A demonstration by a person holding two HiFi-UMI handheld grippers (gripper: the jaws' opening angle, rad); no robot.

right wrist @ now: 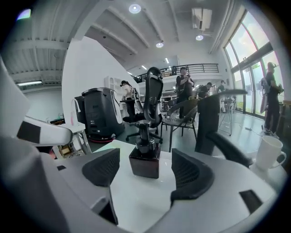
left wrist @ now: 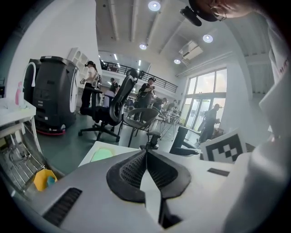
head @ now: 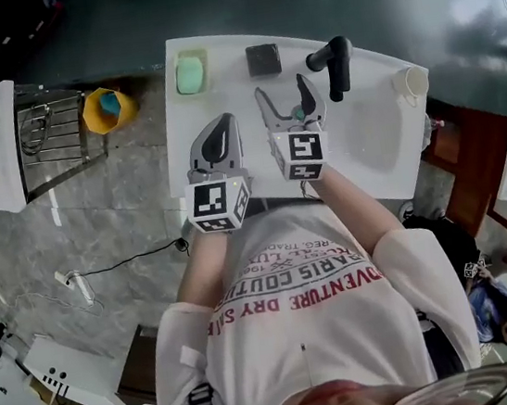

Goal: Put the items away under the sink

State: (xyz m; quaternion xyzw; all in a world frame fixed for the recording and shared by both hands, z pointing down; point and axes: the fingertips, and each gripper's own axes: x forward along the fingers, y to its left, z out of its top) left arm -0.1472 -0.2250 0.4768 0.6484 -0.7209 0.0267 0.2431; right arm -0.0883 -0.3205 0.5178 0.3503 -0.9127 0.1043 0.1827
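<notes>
The right gripper (right wrist: pixel 145 172) has its fingers apart with nothing between them, pointing at a dark bottle (right wrist: pixel 145 160) that stands just ahead on the white worktop (head: pixel 367 145). The left gripper (left wrist: pixel 146 153) has its fingers pressed together, empty, over the near edge. Farther back are a green sponge (head: pixel 190 74) at the left, and a black tap (head: pixel 333 62) and a mug (head: pixel 411 82) at the right.

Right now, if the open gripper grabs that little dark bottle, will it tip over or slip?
Probably not tip: the bottle has a wide square bottom and stands flat on the counter. Its shiny sides look like glass, so it may be slippery and a bit heavy. The flat sides should suit the right gripper.
</notes>
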